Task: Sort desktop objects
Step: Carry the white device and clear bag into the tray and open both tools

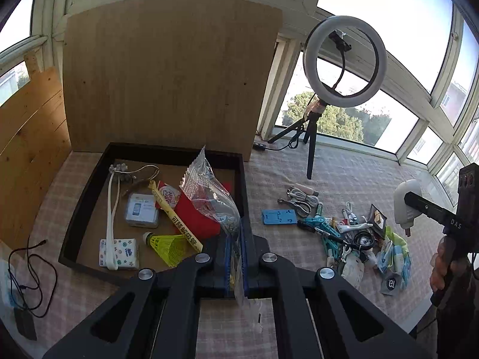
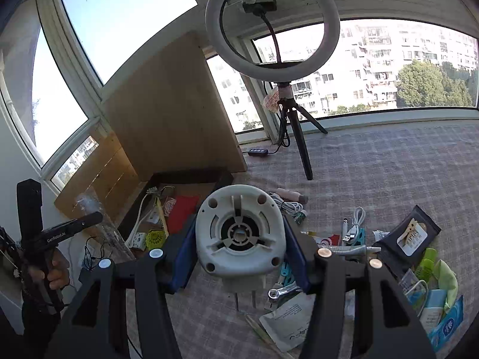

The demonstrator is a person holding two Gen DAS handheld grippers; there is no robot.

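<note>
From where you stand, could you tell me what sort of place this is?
Probably an enclosed balcony or sunroom at home: windows on every side facing apartment blocks, a ring light on a tripod, and a cloth-covered table.

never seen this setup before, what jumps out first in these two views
The big ring light on its tripod stands at the back of the checked tablecloth, against the windows. Up close, the right gripper clamps a white plug-in device, while the left gripper pinches a clear plastic bag above the dark tray of sorted items. A jumbled pile of small objects lies right of the tray.
</note>
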